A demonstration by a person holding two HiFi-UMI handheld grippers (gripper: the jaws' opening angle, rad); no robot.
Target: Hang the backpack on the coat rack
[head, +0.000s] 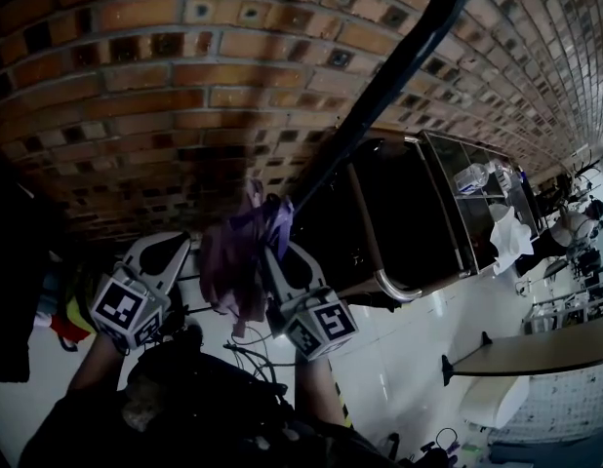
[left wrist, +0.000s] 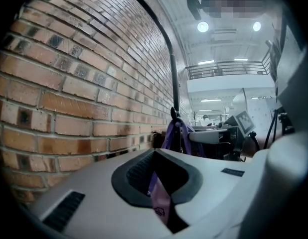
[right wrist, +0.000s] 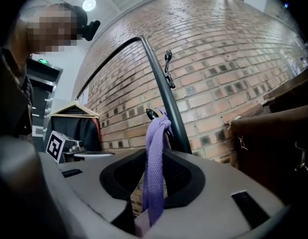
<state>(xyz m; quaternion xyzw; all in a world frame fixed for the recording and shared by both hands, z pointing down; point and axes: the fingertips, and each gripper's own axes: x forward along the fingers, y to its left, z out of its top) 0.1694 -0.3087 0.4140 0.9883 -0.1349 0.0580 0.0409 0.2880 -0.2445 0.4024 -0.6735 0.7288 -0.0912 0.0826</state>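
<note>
A purple backpack (head: 241, 266) hangs bunched against the black coat rack pole (head: 380, 86), in front of the brick wall. In the head view my left gripper (head: 187, 245) and right gripper (head: 272, 250) flank it closely. In the right gripper view a purple strap (right wrist: 155, 168) runs up from between the jaws of my right gripper (right wrist: 151, 185) and loops over a low hook (right wrist: 152, 114) on the pole (right wrist: 161, 88). A second hook (right wrist: 168, 69) stands bare higher up. My left gripper (left wrist: 161, 185) pinches a purple strap end (left wrist: 161, 205); beyond it the strap (left wrist: 176, 133) reaches the pole (left wrist: 170, 59).
A black cabinet with a metal frame (head: 409, 222) stands just right of the rack. A dark garment on a wooden hanger (right wrist: 74, 123) hangs left of the rack. A brown case (right wrist: 273, 133) sits at the right. A table (head: 536, 354) stands on the white floor.
</note>
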